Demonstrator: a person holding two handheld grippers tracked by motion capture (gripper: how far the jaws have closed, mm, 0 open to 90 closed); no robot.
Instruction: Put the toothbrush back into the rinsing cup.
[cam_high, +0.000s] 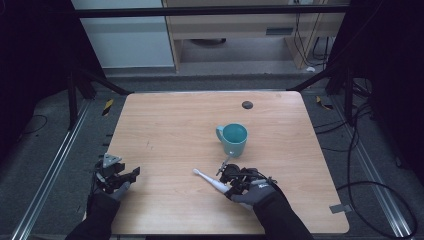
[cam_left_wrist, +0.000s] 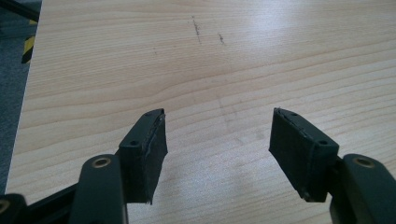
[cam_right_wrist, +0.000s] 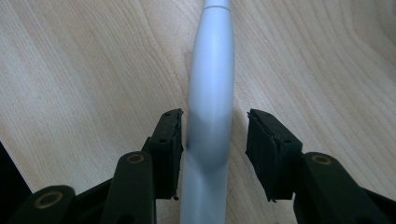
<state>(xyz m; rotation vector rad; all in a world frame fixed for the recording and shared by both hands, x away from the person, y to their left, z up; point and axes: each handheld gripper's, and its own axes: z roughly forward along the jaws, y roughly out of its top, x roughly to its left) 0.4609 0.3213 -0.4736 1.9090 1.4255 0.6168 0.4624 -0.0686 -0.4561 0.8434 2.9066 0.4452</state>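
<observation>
A pale wooden table (cam_high: 165, 130) with rounded corners is standing on grey carpeted floor (cam_high: 55, 150), with metal rails (cam_high: 47, 175) running along both sides and dark curtains closing in the room at left and right. Beyond the table's far edge a light wooden cabinet (cam_high: 240, 25) is sitting against the wall, and black cables (cam_high: 370, 170) are trailing over the floor to the right.

Taking the teal mug (cam_high: 233, 138) as the landmark: there is one mug, standing upright a little right of the table's middle, its handle pointing left. One small dark round disc (cam_high: 247, 104) is lying behind the mug, near the far edge. One white toothbrush-like stick (cam_high: 211, 181) is lying on the table in front of the mug and slightly to its left, slanting toward the person.

Two grippers are resting at the near edge, each held by a gloved hand. The right gripper (cam_high: 235, 176) is sitting just in front of the mug; in the right gripper view its jaws are straddling the stick's handle (cam_right_wrist: 209, 116), the left pad seeming to touch it and the right pad standing just off it, so nothing is clamped. The left gripper (cam_high: 116, 175) is lying well to the left of the mug, with its jaws spread wide over bare wood (cam_left_wrist: 205, 84) and holding nothing.
</observation>
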